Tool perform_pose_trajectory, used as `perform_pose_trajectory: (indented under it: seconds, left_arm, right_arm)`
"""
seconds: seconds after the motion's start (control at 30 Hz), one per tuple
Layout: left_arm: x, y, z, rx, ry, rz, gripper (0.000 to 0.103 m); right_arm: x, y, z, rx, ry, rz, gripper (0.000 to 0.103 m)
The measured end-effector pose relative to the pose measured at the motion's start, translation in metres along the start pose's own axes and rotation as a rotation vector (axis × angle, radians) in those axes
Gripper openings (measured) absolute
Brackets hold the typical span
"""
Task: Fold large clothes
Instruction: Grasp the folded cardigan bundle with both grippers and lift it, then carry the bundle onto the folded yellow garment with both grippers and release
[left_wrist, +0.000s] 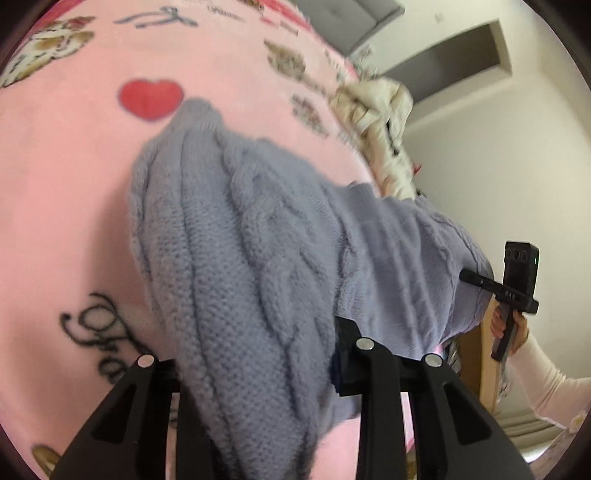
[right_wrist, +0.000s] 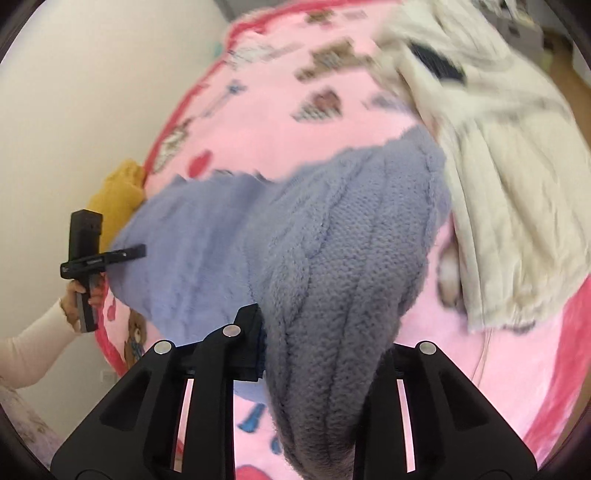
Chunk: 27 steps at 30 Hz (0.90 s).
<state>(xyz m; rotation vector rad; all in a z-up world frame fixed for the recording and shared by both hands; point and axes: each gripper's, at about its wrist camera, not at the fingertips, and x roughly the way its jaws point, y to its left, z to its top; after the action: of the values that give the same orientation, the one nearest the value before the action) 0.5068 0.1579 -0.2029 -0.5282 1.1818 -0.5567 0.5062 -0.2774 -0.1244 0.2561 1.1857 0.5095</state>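
Both tongs clamp the lilac sweater (left_wrist: 236, 236), left gripper (left_wrist: 258, 369) and right gripper (right_wrist: 317, 354) each pinching a thick bunch, the knit hanging between them above the pink blanket (left_wrist: 66, 184). Bunched knit could slip or drag crooked. Only the right view shows the mustard garment (right_wrist: 118, 195) far left.

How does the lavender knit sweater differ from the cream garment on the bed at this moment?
The lavender sweater is chunky cable knit; the cream garment looks flatter, with thin dark lines. The sweater is gripped by the left gripper and the right gripper and hangs between them; the cream garment lies loose and untouched on the pink blanket. The sweater sits nearer the cameras, the cream garment beyond it. Both are unfolded.
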Motion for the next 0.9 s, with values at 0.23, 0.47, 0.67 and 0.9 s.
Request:
perform_pose_trajectory:
  seconds: [0.23,0.47,0.67,0.9]
  left_arm:
    - [-0.085,0.005,-0.028,-0.065,-0.160,0.039,0.031]
    - [-0.225,-0.001,-0.073,-0.137,-0.368,0.155,0.031]
    - [-0.358,-0.001,-0.095,-0.149,-0.551,0.292,0.031]
    - [-0.484,0.064,-0.085,-0.186,-0.689,0.395,0.031]
  right_arm:
    - [-0.018,0.092,0.031,-0.181,-0.009,0.074,0.021]
    - [-0.012,0.198,0.064,-0.326,-0.011,0.229,0.021]
    - [-0.007,0.322,0.117,-0.500,-0.043,0.352,0.021]
    - [0.040,0.484,0.185,-0.669,-0.082,0.395,0.021]
